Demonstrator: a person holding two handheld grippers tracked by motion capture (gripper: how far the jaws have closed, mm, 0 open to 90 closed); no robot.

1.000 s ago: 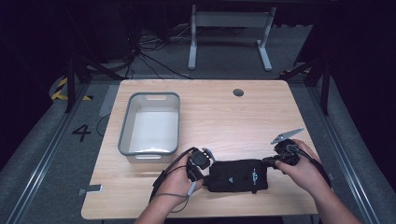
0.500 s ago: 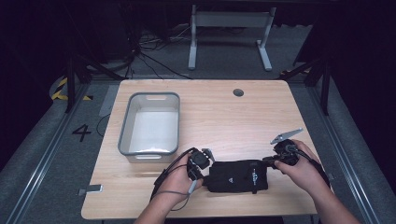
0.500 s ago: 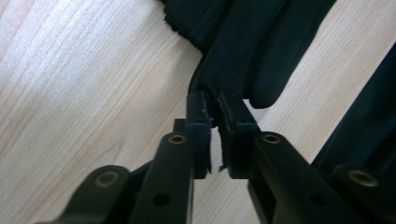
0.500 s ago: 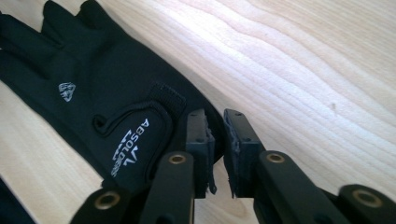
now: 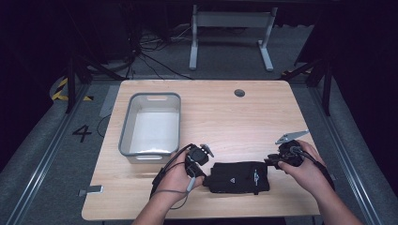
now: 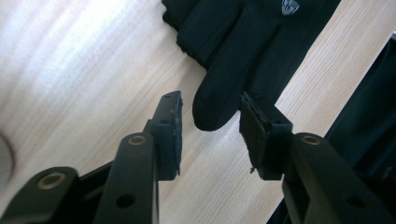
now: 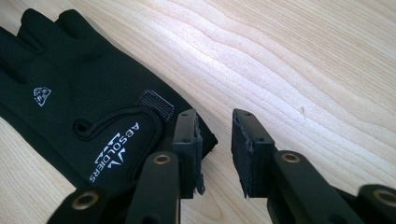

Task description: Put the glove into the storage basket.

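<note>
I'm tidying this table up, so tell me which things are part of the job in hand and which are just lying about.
Part of the job:
black glove
left gripper, jaws just opened, glove fingertip between them, unpressed
right gripper, jaws just opened beside the glove's cuff

Lying about:
grey bin
small grey object at the table's near-left edge

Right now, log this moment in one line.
black fabric glove: flat on table | left gripper: just opened, fingertip between | right gripper: just opened

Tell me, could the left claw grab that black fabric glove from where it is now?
Probably yes. The left claw has just been opening, and a fingertip of the black fabric glove lies between its pads without touching them. Only bare wooden table lies around it, so nothing blocks a close.
</note>
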